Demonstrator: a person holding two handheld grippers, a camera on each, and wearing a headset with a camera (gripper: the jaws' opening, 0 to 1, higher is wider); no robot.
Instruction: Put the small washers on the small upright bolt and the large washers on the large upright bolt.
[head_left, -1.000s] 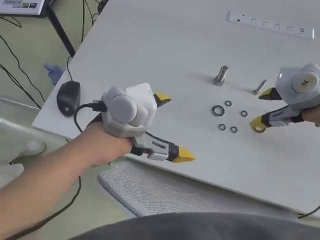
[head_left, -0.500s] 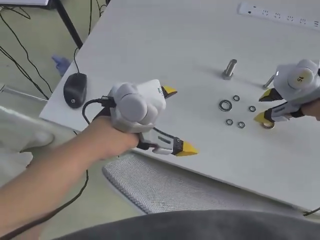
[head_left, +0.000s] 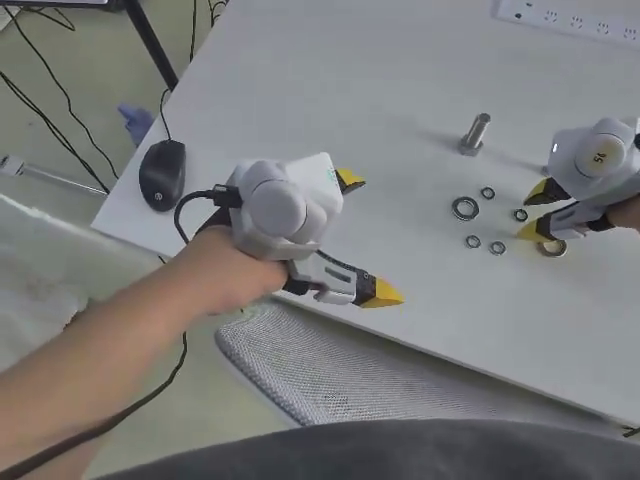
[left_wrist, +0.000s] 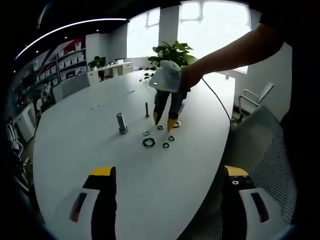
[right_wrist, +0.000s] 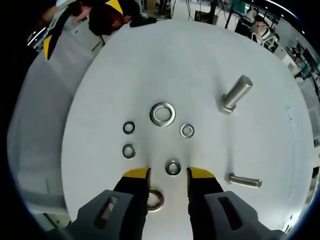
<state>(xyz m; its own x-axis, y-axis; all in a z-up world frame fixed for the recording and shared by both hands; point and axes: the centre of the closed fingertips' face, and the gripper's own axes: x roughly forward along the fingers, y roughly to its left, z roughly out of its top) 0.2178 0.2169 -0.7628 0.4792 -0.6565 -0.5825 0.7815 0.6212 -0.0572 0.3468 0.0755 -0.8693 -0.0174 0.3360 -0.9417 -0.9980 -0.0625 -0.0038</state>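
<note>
In the right gripper view, the right gripper (right_wrist: 169, 175) is seen with its jaws parted and nothing clamped. The brass-toned large washer (right_wrist: 155, 200) lies flat on the white table (right_wrist: 165, 60) between the jaws, toward 6 o'clock from the tips and closer to the jaw at 9 o'clock. Whether that jaw touches it cannot be told. The large upright bolt (right_wrist: 235, 95) stands at about 1 o'clock from the tips, with the small washers (right_wrist: 173, 167) and a silver large washer (right_wrist: 162, 114) scattered between. The small bolt (right_wrist: 244, 181) is found near 3 o'clock. The left gripper (head_left: 368, 238) is held wide open and empty, well apart at the table's near edge. The pickup is therefore judged to fall to the right gripper, which would need drawing back slightly before closing.
</note>
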